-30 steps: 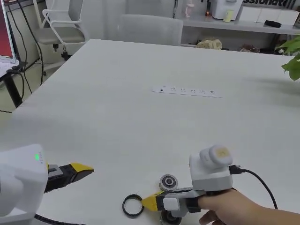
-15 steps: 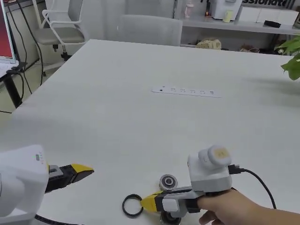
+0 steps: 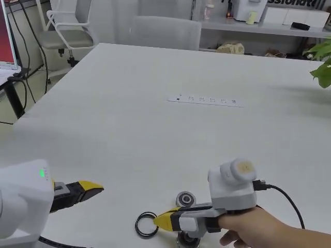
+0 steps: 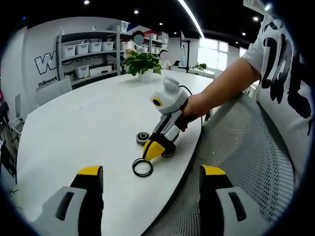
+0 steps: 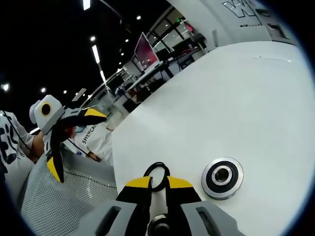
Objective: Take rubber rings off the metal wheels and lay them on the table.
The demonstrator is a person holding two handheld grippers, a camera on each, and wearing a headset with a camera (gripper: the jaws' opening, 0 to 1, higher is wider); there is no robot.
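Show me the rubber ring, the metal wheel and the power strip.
rubber ring (image 4: pixel 134 168), left gripper view, left band.
metal wheel (image 5: pixel 221 175), right gripper view, hub.
power strip (image 3: pixel 206 100), head view, middle.

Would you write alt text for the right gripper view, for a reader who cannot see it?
The yellow-tipped fingers of the right gripper, nearly closed, meet the near edge of a black rubber ring on the table; a grip cannot be confirmed. A metal wheel lies flat beside it; the left gripper hangs open past the table edge.
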